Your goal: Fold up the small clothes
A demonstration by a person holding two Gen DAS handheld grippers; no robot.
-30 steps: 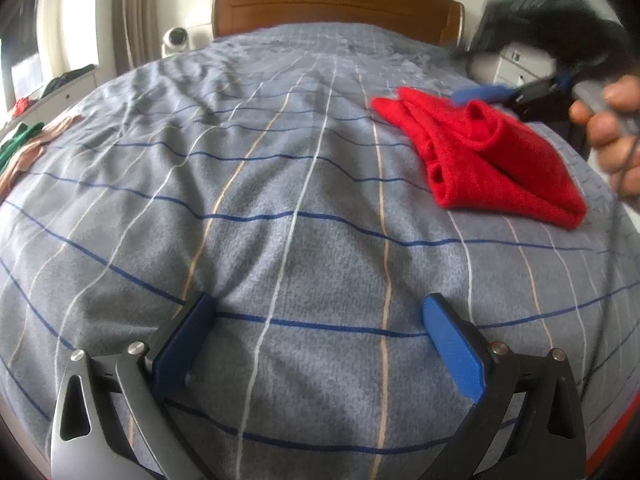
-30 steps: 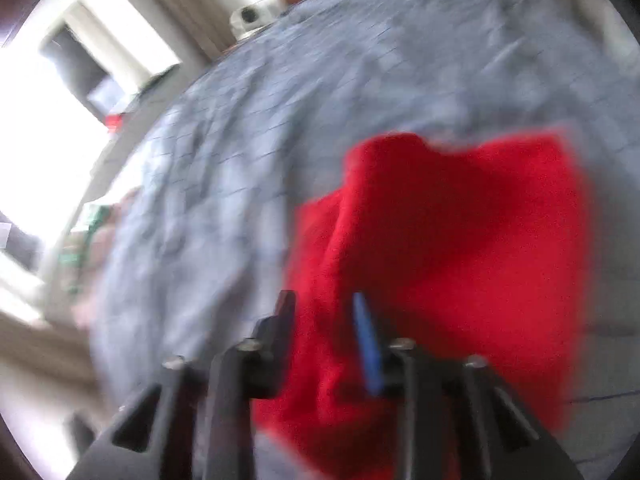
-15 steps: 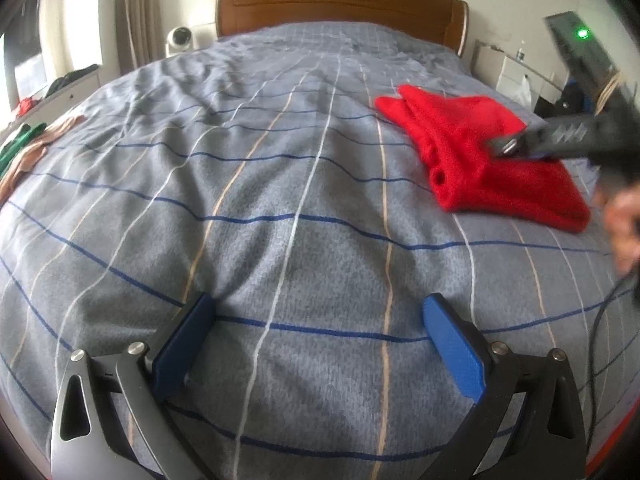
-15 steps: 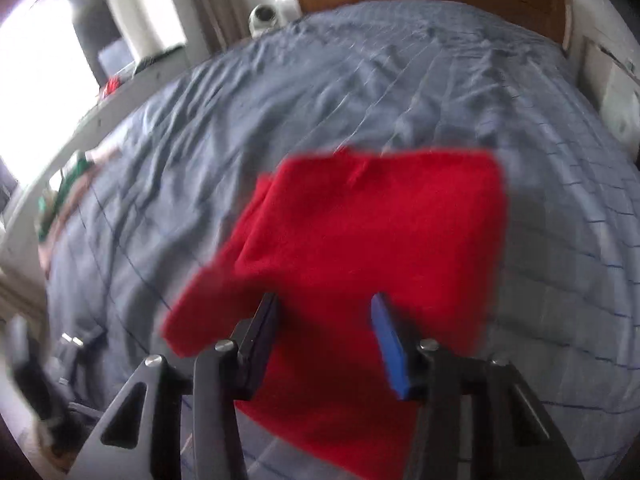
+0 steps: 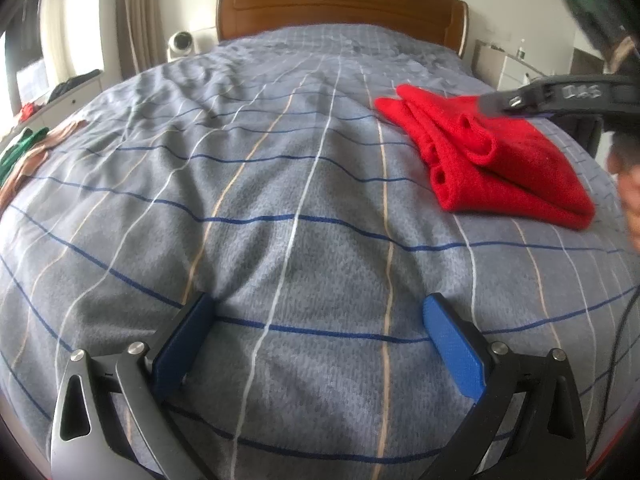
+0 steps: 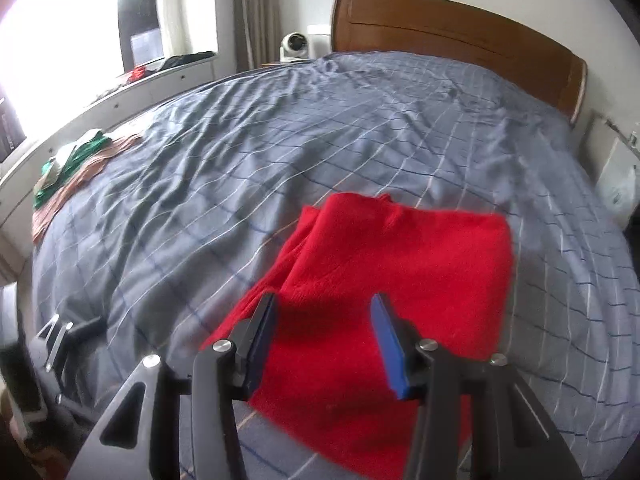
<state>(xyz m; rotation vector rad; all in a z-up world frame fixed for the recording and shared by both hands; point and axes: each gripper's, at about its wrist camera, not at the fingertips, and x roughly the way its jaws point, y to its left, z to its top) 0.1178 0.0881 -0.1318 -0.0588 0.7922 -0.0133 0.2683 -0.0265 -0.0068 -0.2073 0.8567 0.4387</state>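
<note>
A folded red garment lies on the right side of the grey checked bed cover. In the right wrist view the red garment sits just beyond and below my right gripper. Its blue pads stand partly apart with nothing pressed between them. From the left wrist view, one finger of that gripper hovers over the garment's far right part. My left gripper is wide open low over bare bed cover, well left of the garment, holding nothing.
A wooden headboard closes the far end of the bed. Green and brown clothes lie at the bed's left edge by a white dresser. A white nightstand stands at the right. A person's hand shows at the right edge.
The right gripper rolled upright and drew back from the red garment, and its jaws spread wider. The garment stayed flat on the bed. The left gripper kept still.
</note>
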